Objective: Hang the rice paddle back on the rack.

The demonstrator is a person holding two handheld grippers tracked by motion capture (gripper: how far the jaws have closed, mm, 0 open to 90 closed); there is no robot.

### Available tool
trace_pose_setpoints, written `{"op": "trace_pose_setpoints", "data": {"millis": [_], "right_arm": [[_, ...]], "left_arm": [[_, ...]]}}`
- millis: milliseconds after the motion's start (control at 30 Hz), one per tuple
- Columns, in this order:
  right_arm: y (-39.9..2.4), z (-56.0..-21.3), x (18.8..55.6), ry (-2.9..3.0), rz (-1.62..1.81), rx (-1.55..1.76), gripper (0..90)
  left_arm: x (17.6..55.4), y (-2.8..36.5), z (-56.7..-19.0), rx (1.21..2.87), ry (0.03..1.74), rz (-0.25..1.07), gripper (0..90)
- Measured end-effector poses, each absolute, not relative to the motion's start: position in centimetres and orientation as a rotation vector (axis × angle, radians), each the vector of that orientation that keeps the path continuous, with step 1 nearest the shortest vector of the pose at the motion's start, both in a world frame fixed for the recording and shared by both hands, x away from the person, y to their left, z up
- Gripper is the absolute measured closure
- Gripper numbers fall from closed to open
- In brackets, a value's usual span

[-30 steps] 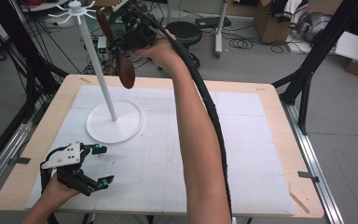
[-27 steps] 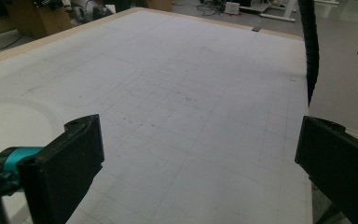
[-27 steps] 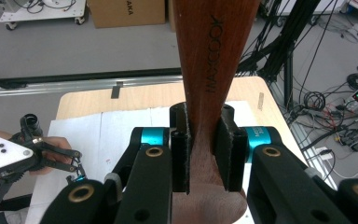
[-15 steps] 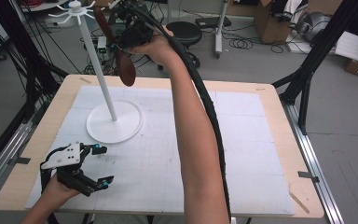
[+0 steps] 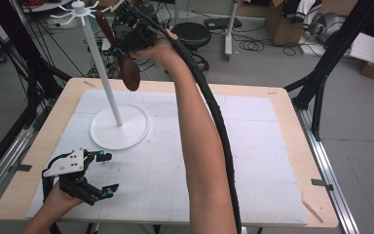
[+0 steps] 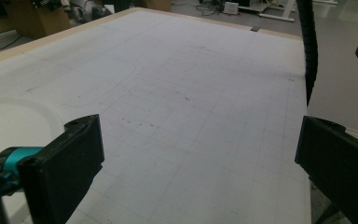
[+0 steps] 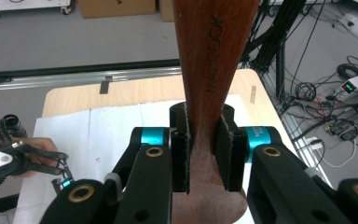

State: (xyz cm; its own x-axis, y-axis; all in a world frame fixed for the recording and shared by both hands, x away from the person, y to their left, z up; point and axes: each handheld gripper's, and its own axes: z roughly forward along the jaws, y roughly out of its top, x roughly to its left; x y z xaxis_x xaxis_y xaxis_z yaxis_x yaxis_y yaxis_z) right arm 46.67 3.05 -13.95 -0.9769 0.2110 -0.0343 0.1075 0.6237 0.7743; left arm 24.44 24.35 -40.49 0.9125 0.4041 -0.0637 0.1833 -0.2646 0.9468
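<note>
Right arm stretches toward eleven o'clock, right gripper (image 7: 201, 154) clamping a wooden spoon (image 7: 209, 60); left gripper (image 5: 97, 173) rests low at seven o'clock, jaws wide apart

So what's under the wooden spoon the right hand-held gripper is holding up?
Below the wooden spoon lie the white mat and the stand's round base. The spoon's bowl hides a patch of table edge behind it.

Grey floor (image 5: 272, 63) strewn with cables (image 5: 253, 46); black stool (image 5: 192, 34); cardboard boxes (image 5: 280, 22) behind.
</note>
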Motion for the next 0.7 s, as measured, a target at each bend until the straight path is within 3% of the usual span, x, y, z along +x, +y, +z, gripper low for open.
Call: {"op": "trace_pose_setpoints", "data": {"millis": [400,700], "right_arm": [[3.2,-14.5,46.9,2.699,1.326,0.282,76.4],[2.3,-15.3,47.0,2.695,1.403,0.277,55.6]], "left_arm": [[24.4,24.4,-40.5,1.851,0.432,0.225,1.7],[24.4,24.4,-40.5,1.854,0.432,0.221,1.7]]}}
